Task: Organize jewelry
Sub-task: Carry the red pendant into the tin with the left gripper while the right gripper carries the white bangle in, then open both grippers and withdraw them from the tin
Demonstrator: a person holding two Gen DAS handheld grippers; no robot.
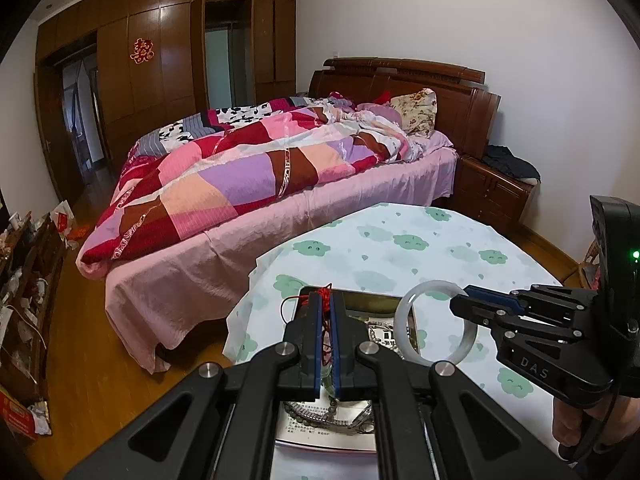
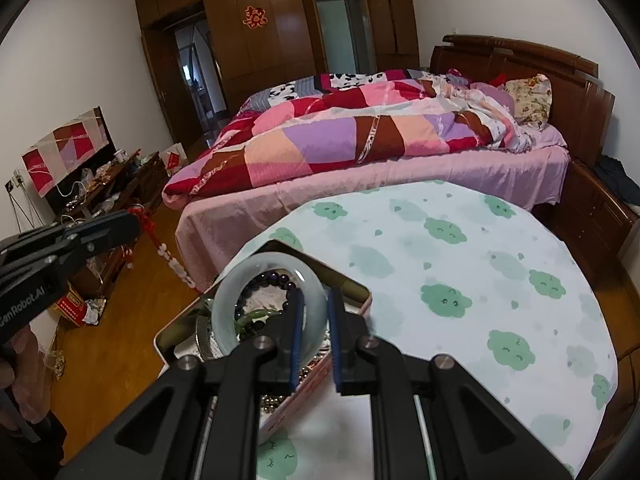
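Bangle glossy, translucent stone-like; tin box shiny metal; tablecloth matt cloth

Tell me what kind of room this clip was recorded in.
A home bedroom, most likely. A bed with a patchwork quilt and pillow fills the middle, and a wooden wardrobe lines the far wall. The jewelry tin sits on a small cloth-covered table beside the bed.
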